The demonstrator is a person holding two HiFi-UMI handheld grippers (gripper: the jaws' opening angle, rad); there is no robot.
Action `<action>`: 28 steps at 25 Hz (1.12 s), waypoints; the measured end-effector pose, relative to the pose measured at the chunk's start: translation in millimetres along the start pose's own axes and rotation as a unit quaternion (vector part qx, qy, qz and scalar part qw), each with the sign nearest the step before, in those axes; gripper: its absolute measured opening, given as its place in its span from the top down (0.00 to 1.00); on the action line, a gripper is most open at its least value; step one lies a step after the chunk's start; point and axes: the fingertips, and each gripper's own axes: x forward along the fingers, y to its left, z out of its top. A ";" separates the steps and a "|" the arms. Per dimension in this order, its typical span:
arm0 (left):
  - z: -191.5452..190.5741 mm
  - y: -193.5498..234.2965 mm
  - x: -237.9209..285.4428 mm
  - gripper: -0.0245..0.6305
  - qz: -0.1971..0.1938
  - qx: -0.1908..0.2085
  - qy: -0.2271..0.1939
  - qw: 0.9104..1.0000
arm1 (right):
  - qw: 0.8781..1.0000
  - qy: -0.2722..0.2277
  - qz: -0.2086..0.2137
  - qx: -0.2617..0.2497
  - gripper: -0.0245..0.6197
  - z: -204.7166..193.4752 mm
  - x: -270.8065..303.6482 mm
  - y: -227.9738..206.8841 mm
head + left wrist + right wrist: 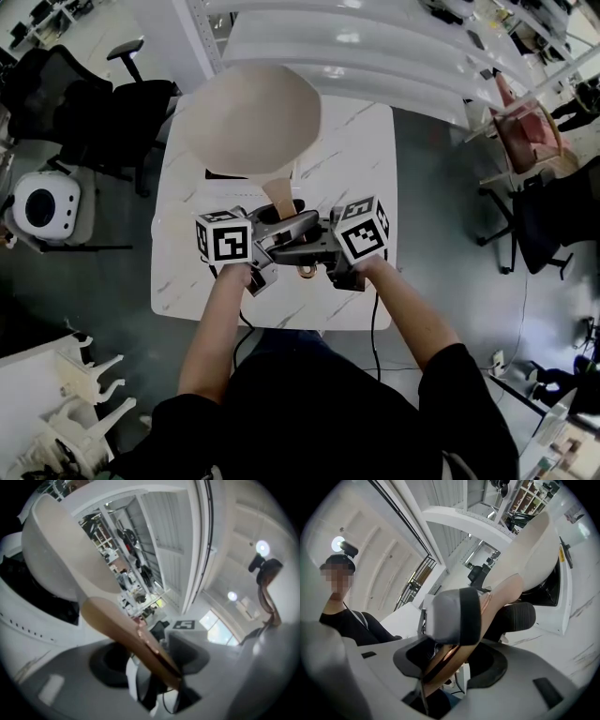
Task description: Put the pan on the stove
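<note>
A cream pan (248, 117) with a brown wooden handle (279, 195) hangs over the far half of the white marble table (361, 150). Both grippers hold that handle from the near side. My left gripper (279, 223) is shut on it, and in the left gripper view the handle (136, 637) runs slantwise between the jaws (150, 656) up to the pan's bowl (56, 559). My right gripper (307, 228) is shut on it too, one black-padded finger (461, 616) lying against the handle (501, 597). A white stove with a black top (42, 611) lies below the pan, mostly hidden by it.
Black office chairs (94, 112) stand left of the table, with a round white appliance (42, 202) on the floor beside them. White plastic chairs (80, 384) lie at the lower left. A pink chair (530, 141) is at the right, and long white benches (375, 47) run behind.
</note>
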 end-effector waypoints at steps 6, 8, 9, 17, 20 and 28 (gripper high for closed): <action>-5.8 6.8 4.0 0.58 0.008 0.003 0.008 1.000 | 1.000 0.003 -0.003 0.009 0.65 -5.8 -1.8 -7.3; -10.2 7.6 7.4 0.58 0.009 0.006 0.010 1.000 | 1.000 0.010 -0.008 0.011 0.65 -10.9 -4.7 -9.9; -11.4 7.4 8.5 0.58 0.008 0.007 0.010 1.000 | 1.000 0.011 -0.009 0.012 0.65 -12.2 -5.8 -10.3; -11.4 8.1 9.6 0.49 0.016 0.015 0.007 1.000 | 1.000 0.002 -0.029 0.004 0.61 -10.6 -9.9 -14.8; -10.6 9.0 4.7 0.46 0.018 0.004 -0.005 1.000 | 0.999 -0.010 -0.041 0.006 0.59 -11.5 -15.3 -16.5; -8.6 13.0 -17.3 0.46 0.033 -0.011 -0.032 0.999 | 0.995 -0.058 -0.086 0.003 0.59 -7.2 -44.3 -20.5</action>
